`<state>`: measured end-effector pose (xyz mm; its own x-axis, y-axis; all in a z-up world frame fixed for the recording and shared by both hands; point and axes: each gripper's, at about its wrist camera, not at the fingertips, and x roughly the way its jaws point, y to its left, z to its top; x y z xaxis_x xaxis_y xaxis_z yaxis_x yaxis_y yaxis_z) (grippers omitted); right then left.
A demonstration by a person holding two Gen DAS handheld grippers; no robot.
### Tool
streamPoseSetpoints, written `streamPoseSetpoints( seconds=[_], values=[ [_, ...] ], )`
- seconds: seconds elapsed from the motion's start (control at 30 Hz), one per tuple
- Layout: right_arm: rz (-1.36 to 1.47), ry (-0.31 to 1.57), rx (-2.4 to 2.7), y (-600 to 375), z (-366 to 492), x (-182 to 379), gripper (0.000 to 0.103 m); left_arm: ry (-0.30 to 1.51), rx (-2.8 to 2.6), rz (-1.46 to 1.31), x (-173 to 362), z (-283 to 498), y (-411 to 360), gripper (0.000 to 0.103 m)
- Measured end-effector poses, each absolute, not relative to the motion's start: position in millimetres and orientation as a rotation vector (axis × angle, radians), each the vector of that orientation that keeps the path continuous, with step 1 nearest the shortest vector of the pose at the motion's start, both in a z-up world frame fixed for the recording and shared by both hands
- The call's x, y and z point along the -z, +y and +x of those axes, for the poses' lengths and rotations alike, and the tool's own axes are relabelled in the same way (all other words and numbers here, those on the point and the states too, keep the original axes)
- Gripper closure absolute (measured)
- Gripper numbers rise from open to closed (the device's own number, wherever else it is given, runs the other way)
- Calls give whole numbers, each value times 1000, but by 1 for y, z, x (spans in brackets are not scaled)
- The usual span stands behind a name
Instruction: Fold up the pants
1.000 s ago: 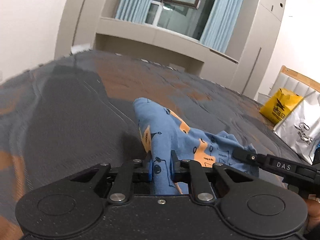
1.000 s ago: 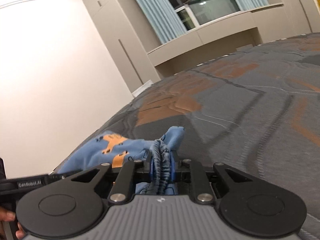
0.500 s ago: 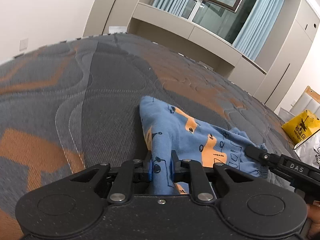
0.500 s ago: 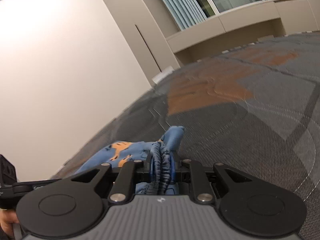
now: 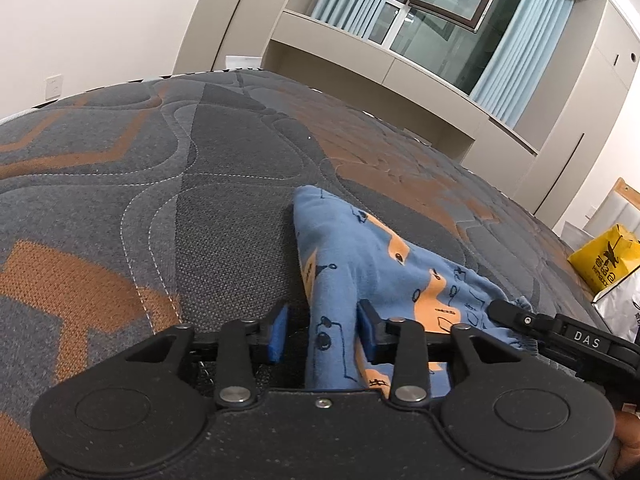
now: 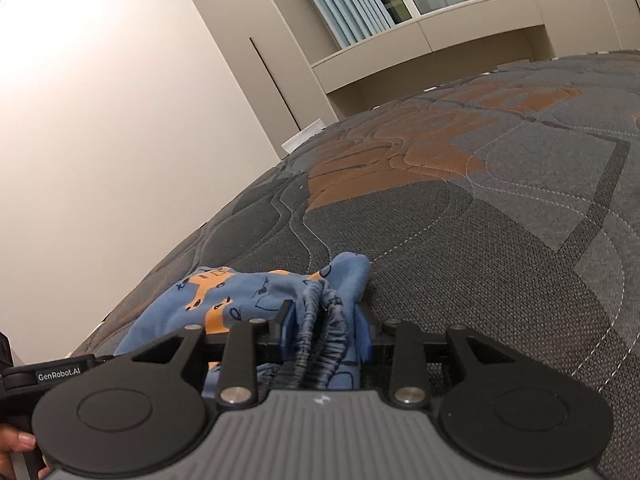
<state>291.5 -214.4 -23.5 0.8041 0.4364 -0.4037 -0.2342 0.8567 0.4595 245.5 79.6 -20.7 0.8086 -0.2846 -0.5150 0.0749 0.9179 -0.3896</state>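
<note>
Small blue pants [image 5: 360, 264] with orange and dark prints lie bunched on the grey and orange quilted mattress [image 5: 168, 184]. My left gripper [image 5: 323, 330] is open, its blue-padded fingers standing apart on either side of a ridge of the fabric. My right gripper [image 6: 325, 330] is open too, its fingers spread around the gathered elastic waistband [image 6: 320, 320] of the pants [image 6: 224, 300]. The right gripper's body [image 5: 576, 340] shows at the right of the left wrist view, at the pants' far end.
A yellow bag [image 5: 604, 260] and a silver bag [image 5: 620, 308] stand off the mattress's right side. Beige cabinets [image 5: 400, 76], a window with blue curtains [image 5: 512, 40] and a white wall [image 6: 100, 120] lie beyond the mattress.
Both grippers have opened and let go of the pants. The fabric now rests on the mattress between the spread fingers.
</note>
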Motion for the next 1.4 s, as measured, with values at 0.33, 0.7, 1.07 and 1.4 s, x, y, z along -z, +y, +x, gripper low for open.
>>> streamPoseSetpoints(
  seconds=[0.33,0.7,1.07,1.4],
  values=[
    [417,506,-361,-217,288,25,34,598,180,-332,21,245,75,43],
    [465,460,-360,-226,279,25,6,554,183,-306,17,238,71,1],
    [571,378,-400,-246,236,25,0,454,66,-317,-3,172,69,1],
    [605,312,-391,-263,174,22,0,487,-36,-284,-8,100,58,1]
  ],
)
